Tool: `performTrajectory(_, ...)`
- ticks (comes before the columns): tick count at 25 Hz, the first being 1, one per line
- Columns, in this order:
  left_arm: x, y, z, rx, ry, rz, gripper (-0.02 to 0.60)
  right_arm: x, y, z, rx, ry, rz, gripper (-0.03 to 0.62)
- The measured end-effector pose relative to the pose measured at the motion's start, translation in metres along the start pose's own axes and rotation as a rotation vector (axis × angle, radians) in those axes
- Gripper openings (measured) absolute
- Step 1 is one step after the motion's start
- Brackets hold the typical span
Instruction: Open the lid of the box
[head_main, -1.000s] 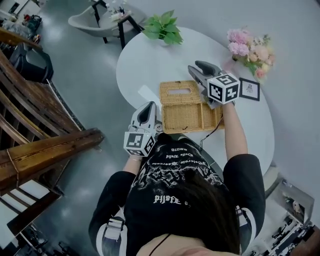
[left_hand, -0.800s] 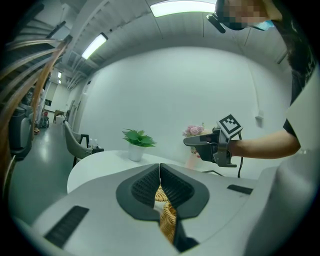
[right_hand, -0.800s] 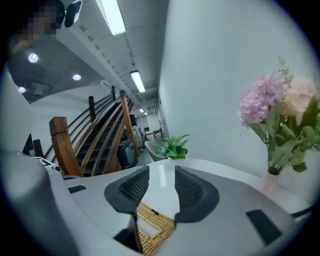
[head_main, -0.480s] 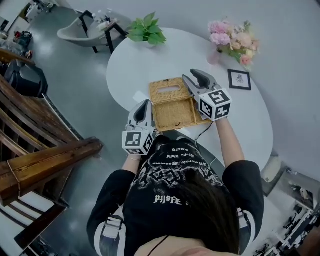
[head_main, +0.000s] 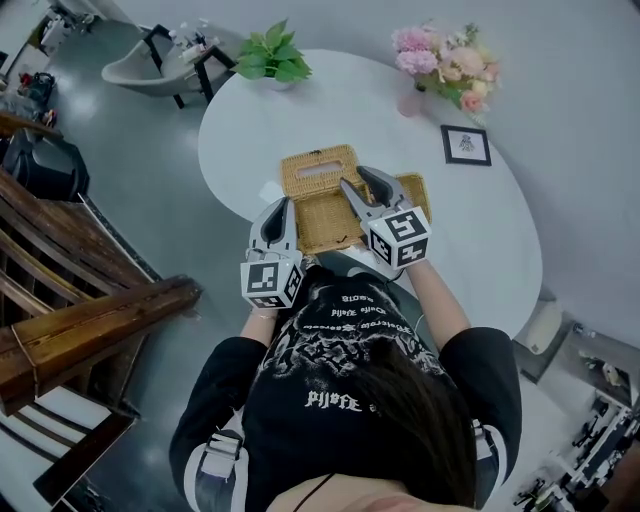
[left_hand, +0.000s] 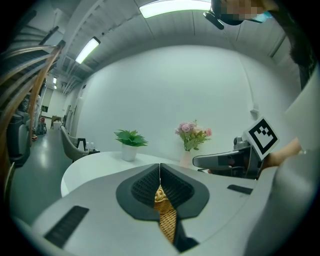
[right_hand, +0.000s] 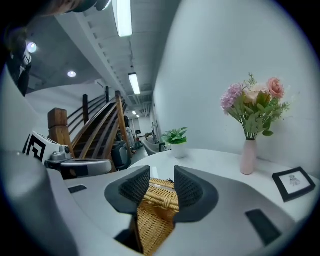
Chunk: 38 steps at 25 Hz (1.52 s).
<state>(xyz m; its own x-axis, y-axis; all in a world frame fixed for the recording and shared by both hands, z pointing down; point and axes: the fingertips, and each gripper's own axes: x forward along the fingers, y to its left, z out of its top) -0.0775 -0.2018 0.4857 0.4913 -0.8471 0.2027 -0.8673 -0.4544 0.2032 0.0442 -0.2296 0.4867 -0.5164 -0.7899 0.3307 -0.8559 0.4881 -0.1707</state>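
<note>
The wicker box (head_main: 322, 222) lies on the white oval table (head_main: 480, 240) close to the person. Its slotted lid (head_main: 318, 164) is swung back on the far side. My left gripper (head_main: 277, 207) is at the box's left edge. In the left gripper view its jaws (left_hand: 160, 172) meet at the tips with wicker (left_hand: 166, 220) pinched in the gap behind them. My right gripper (head_main: 356, 178) reaches over the box to the lid's near right edge. In the right gripper view a braided wicker rim (right_hand: 161, 192) fills the narrow gap between its pads (right_hand: 189, 187).
On the table's far side stand a potted plant (head_main: 272, 55), a vase of pink flowers (head_main: 445, 65) and a small framed picture (head_main: 466, 145). A wooden stair rail (head_main: 90, 320) runs at the left. A grey chair (head_main: 150, 60) sits on the floor beyond.
My right gripper has swung left and nearer, over the box, with the lid's edge in it. The left gripper has kept its hold at the box's left edge. The head view has shifted.
</note>
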Motion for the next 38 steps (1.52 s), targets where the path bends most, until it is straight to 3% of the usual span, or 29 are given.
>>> performTrajectory(10, -0.006, -0.019, -0.016, -0.018, 0.019, 0.012, 0.023, -0.020, 0.001, -0.019, -0.021, 0.005, -0.055, 0.033)
performTrajectory(23, -0.013, -0.015, -0.027, -0.055, 0.020, 0.086, 0.023, -0.024, 0.010, -0.037, -0.072, 0.055, -0.034, 0.025)
performTrajectory(38, -0.009, -0.021, -0.026, -0.047, 0.020, 0.093, 0.023, -0.024, 0.003, -0.034, -0.080, 0.048, -0.028, 0.025)
